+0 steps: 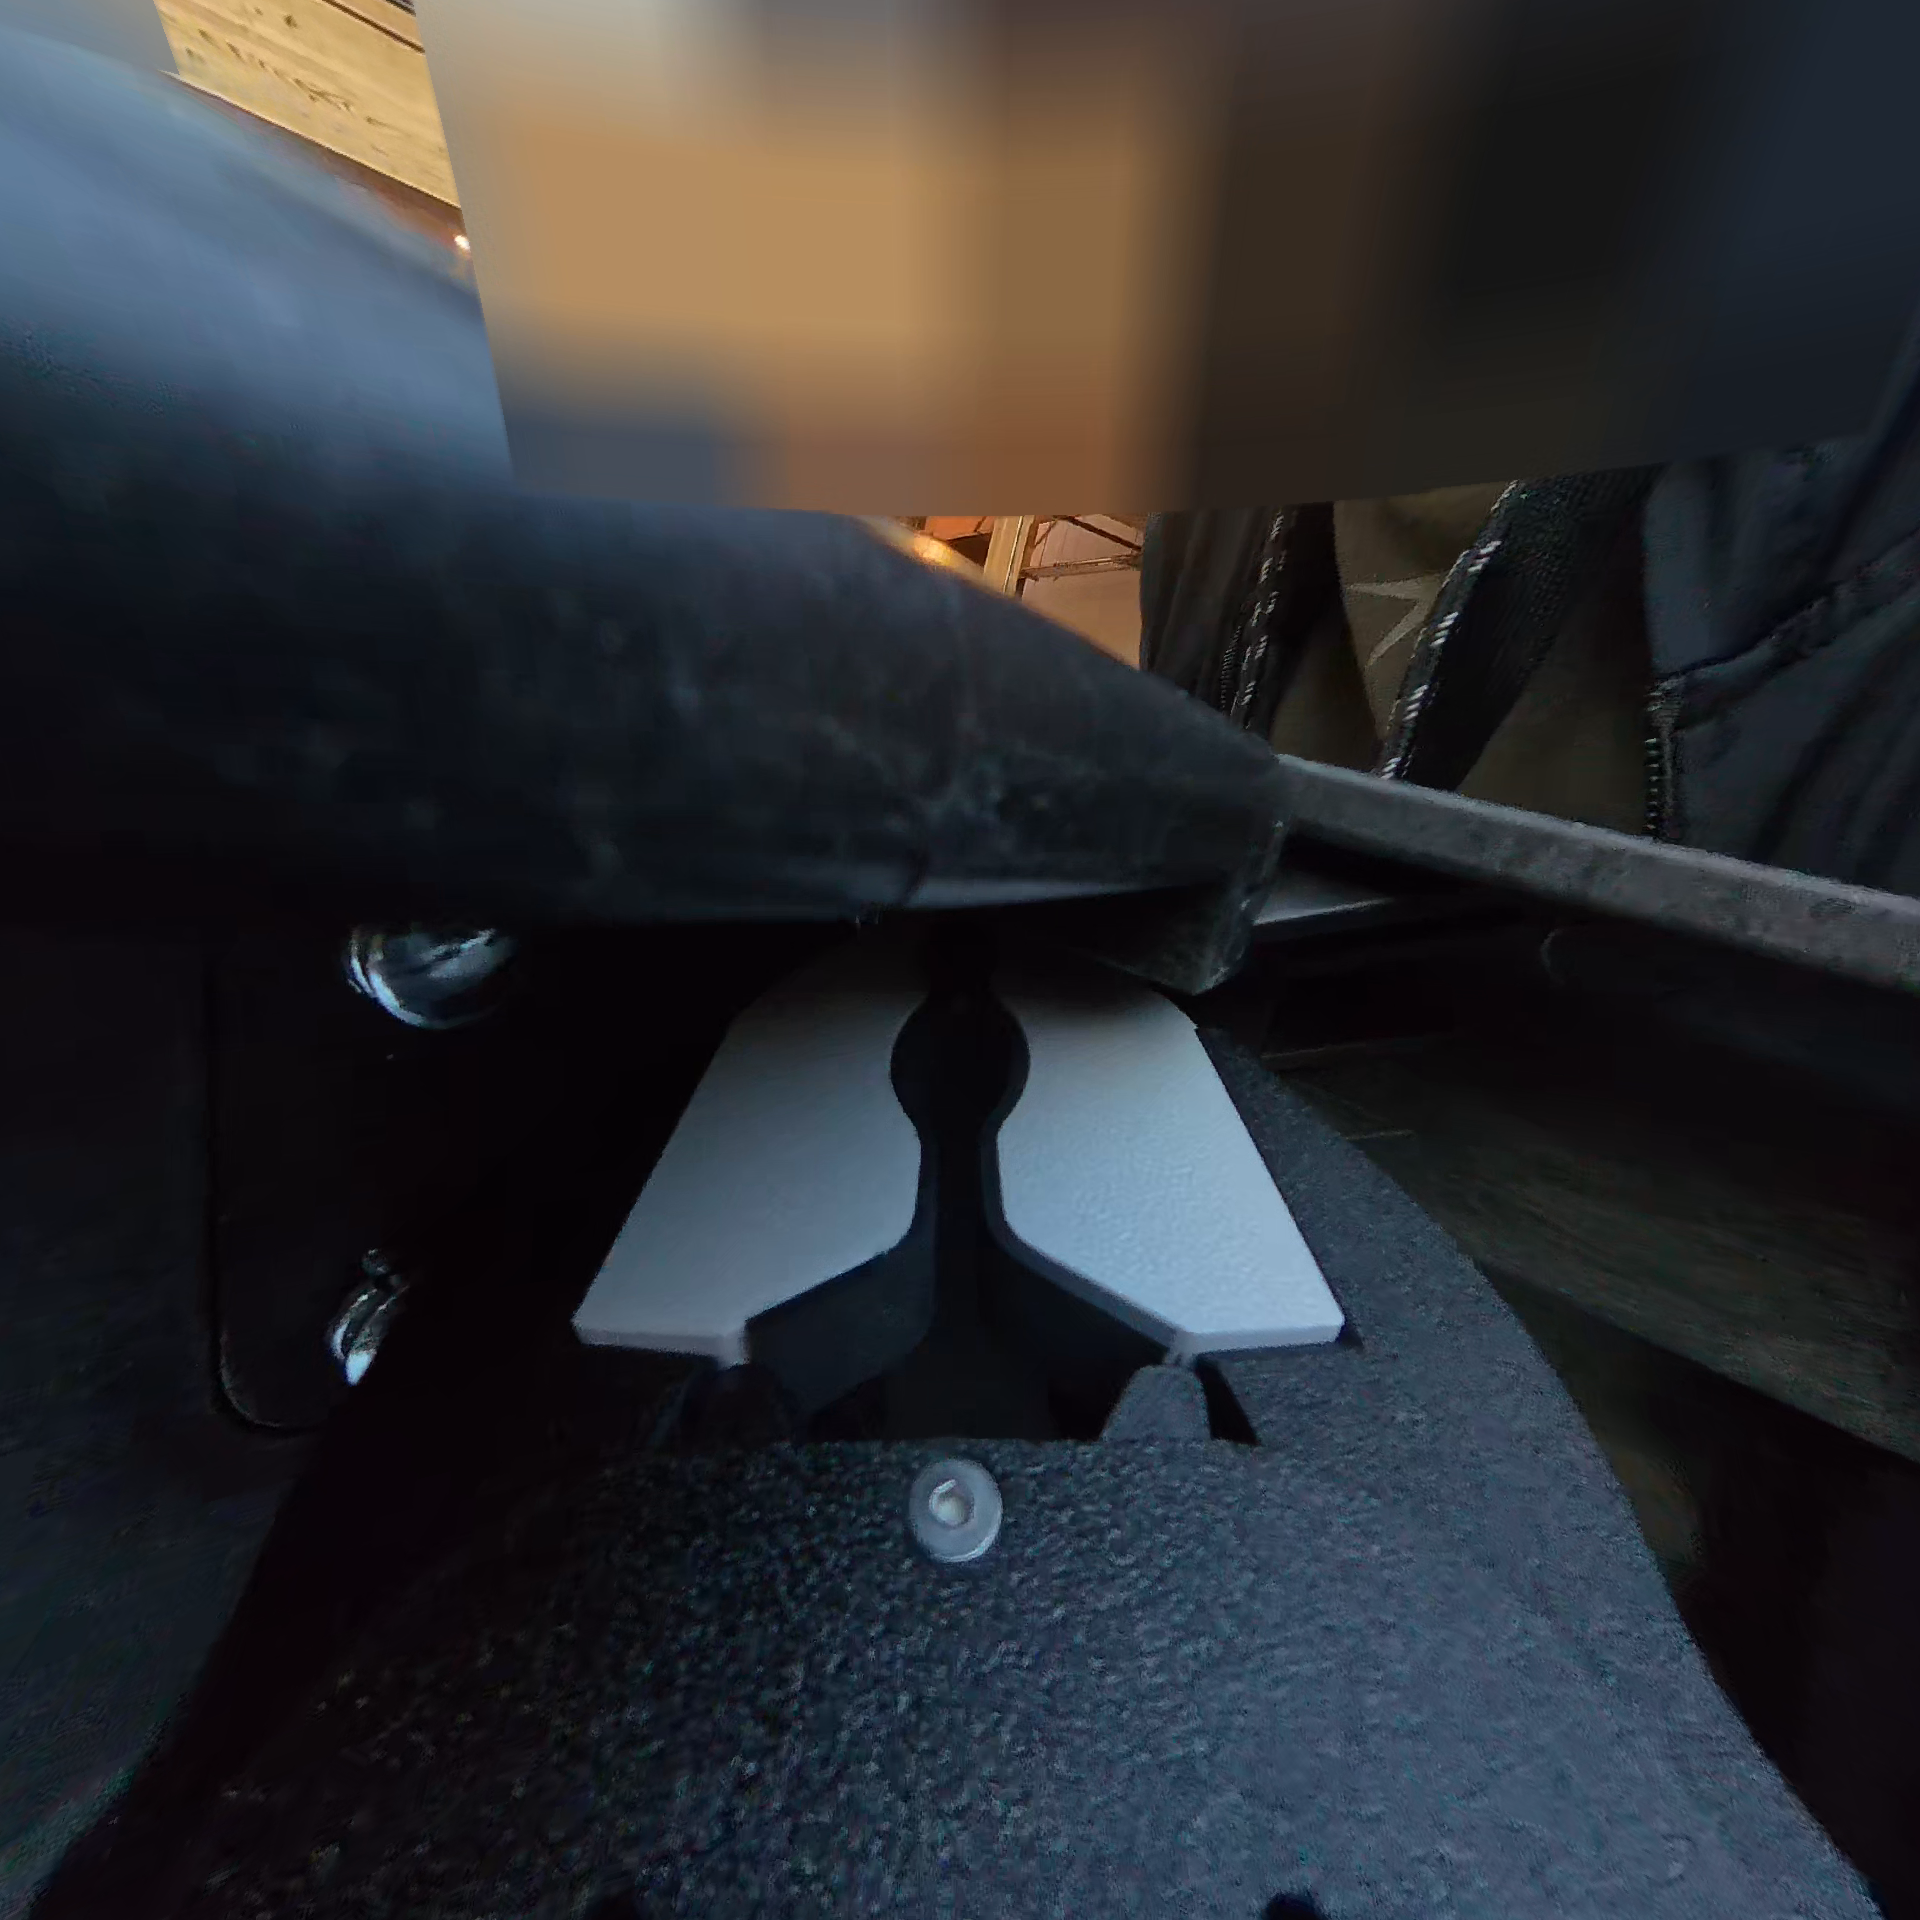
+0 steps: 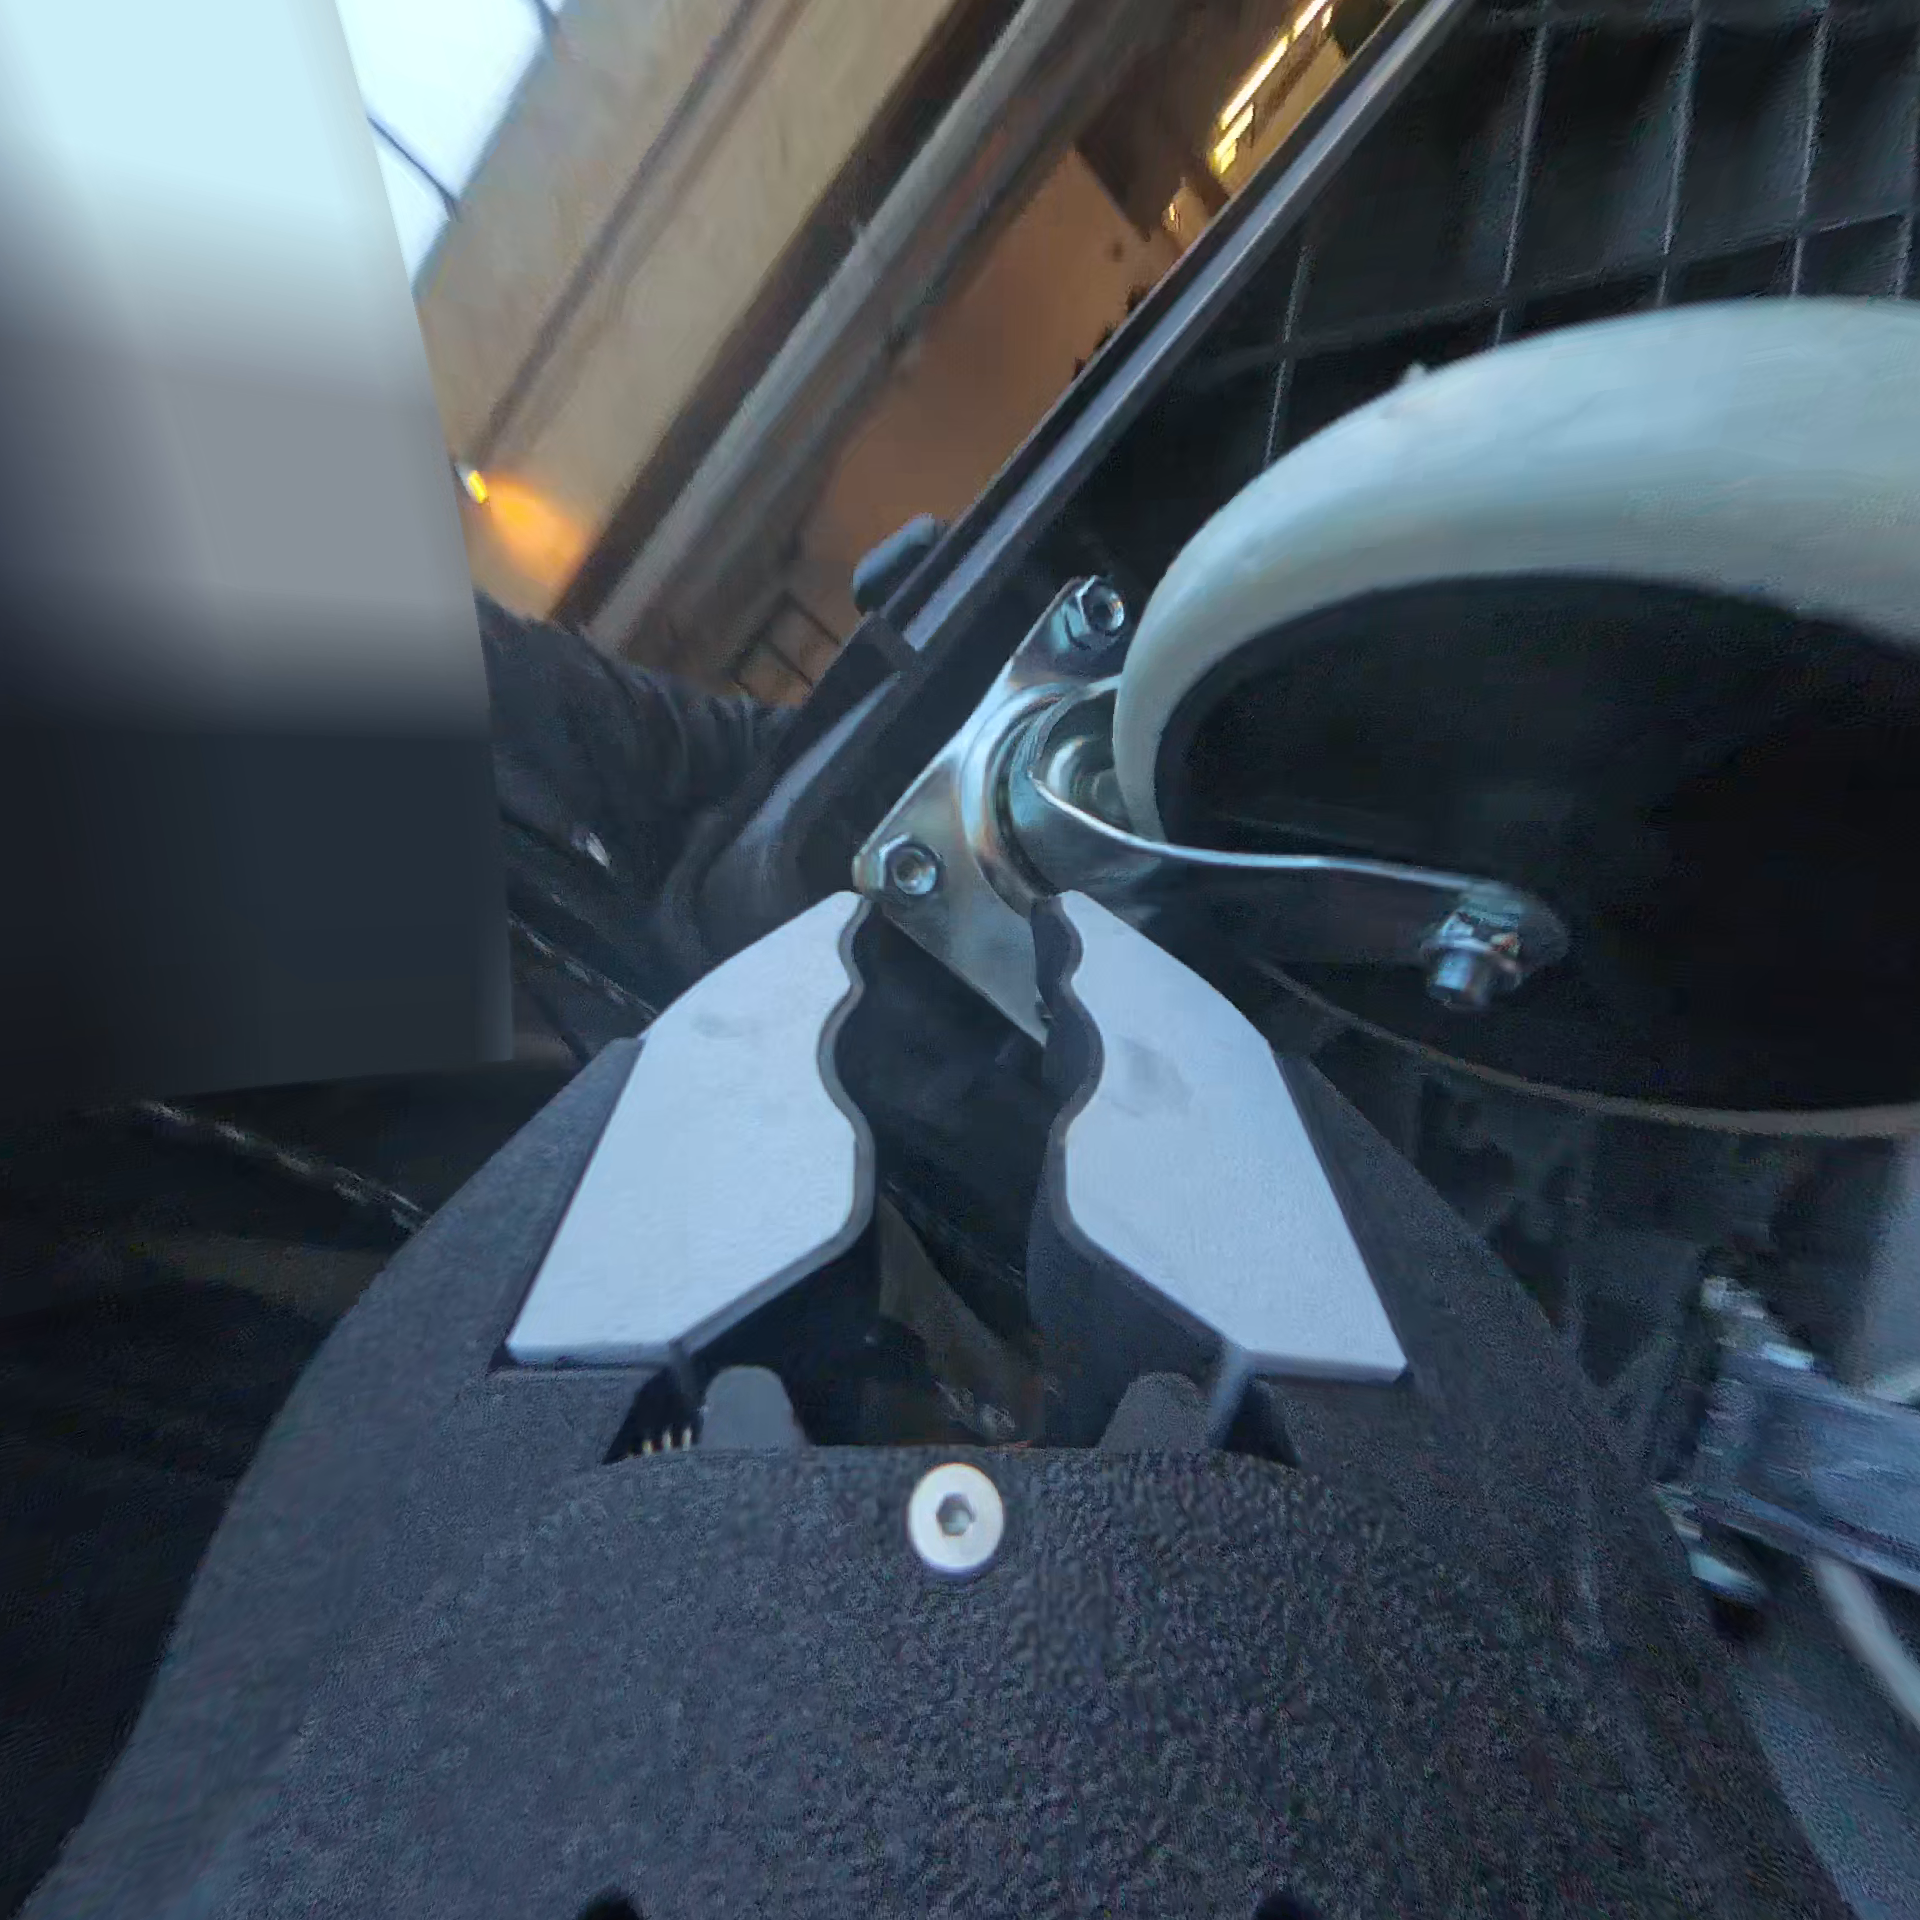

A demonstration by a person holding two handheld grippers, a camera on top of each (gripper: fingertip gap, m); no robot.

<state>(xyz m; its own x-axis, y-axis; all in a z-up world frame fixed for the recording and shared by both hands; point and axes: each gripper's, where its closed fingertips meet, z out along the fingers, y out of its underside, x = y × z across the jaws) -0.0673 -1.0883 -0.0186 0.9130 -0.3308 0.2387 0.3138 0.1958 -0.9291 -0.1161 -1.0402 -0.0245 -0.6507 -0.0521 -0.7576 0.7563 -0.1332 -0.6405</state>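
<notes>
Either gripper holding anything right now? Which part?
Right gripper is closed on the caster's metal mounting plate, at its corner. Left gripper: tips hidden under a black padded edge; cannot tell.

Black textured tongs, grey finger plates, silver screw

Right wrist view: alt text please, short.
The right hand-held gripper reaches up at the shiny metal mounting plate of a grey caster wheel, its tips either side of the plate's corner. The caster is bolted to a black ribbed underside.
</notes>
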